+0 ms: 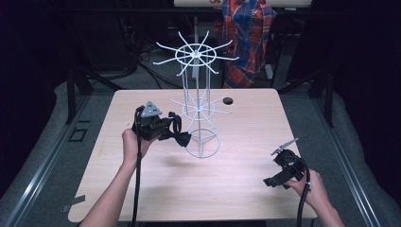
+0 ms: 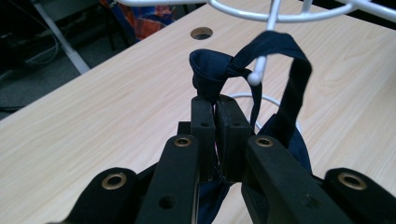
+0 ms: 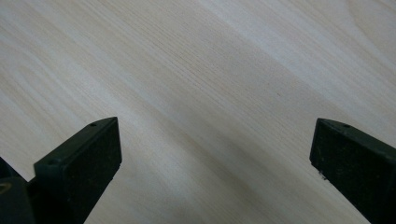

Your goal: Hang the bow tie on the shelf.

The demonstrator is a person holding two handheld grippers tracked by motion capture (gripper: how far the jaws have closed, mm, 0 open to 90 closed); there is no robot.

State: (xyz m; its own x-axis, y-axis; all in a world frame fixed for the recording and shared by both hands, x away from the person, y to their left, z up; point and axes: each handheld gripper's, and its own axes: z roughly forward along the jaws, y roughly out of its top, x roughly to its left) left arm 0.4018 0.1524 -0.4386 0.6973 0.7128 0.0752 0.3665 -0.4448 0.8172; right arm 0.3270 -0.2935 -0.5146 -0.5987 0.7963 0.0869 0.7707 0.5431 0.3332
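Observation:
A dark navy bow tie (image 1: pixel 179 137) hangs beside the white wire rack (image 1: pixel 198 109) near the table's middle. My left gripper (image 1: pixel 163 127) is shut on its strap. In the left gripper view the strap (image 2: pixel 285 56) loops over a ball-tipped prong (image 2: pixel 254 77) of the rack's lower ring, just beyond my left gripper (image 2: pixel 215 103), whose jaws are pressed together on the fabric. My right gripper (image 1: pixel 273 181) rests low at the table's front right, open, with bare wood between its pads (image 3: pixel 88 158).
The rack has two tiers of radiating prongs and a round base ring (image 1: pixel 202 144). A cable hole (image 1: pixel 228 100) sits behind it in the wooden table (image 1: pixel 156 189). A plaid cloth (image 1: pixel 247 33) hangs beyond the far edge. Dark floor surrounds the table.

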